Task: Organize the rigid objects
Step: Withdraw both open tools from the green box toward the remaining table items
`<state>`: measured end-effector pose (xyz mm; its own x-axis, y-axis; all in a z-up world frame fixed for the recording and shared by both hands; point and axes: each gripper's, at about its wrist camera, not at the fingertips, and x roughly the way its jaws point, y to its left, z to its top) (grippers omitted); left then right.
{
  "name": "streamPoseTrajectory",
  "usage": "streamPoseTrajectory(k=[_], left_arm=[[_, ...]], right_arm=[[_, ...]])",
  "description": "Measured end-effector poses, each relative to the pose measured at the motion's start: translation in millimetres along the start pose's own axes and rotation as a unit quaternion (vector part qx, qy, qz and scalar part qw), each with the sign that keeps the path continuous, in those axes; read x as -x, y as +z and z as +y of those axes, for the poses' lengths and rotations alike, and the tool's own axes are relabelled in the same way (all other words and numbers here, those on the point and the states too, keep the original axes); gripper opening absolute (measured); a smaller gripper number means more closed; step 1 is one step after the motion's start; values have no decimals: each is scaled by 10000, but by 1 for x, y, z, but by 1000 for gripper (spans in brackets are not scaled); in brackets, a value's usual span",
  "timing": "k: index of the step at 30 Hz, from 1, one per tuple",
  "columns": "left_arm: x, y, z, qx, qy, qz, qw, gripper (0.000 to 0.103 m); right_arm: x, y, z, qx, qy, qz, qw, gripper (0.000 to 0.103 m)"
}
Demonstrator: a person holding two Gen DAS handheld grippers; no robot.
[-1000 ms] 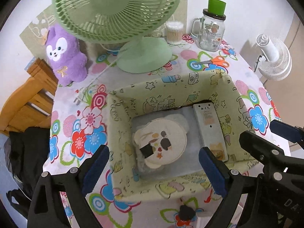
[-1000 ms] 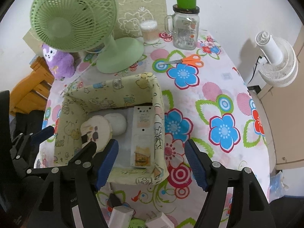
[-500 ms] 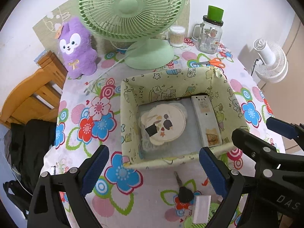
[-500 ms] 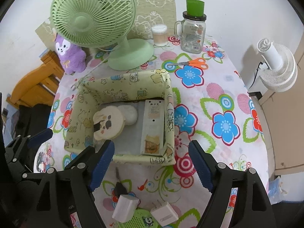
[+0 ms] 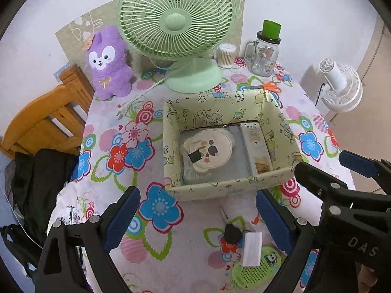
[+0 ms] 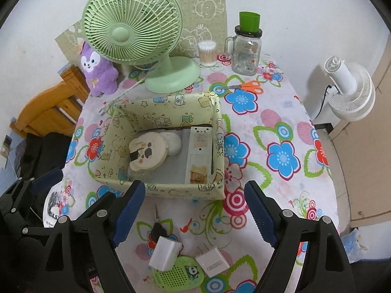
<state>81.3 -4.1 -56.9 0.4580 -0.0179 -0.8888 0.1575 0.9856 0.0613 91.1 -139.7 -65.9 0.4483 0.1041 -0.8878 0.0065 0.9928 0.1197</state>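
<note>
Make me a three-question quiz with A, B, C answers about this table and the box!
1. Where do the scissors lie?
A. in the box
B. on the table behind the box
C. on the chair

2. What colour is the big fan?
A. green
B. red
C. black

3. What is the right gripper holding?
A. the key
B. a charger
C. nothing

Answers: 1 B, they lie on the cloth past the box; 2 A, cage and base are pale green; 3 C, its jaws stand open and empty, just opened wider.
</note>
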Motion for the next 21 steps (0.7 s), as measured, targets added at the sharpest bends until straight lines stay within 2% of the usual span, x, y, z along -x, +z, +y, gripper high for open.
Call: streamPoseTrajectory(k=[14, 21], left_arm=[[27, -15, 6, -41, -178, -206, 9996, 97], [24, -27, 12, -113, -343, -171, 9992, 97]], right_arm=[[32, -16, 11, 90, -130, -267, 9995, 85], [38, -28, 9, -64, -198, -289, 9994, 85]])
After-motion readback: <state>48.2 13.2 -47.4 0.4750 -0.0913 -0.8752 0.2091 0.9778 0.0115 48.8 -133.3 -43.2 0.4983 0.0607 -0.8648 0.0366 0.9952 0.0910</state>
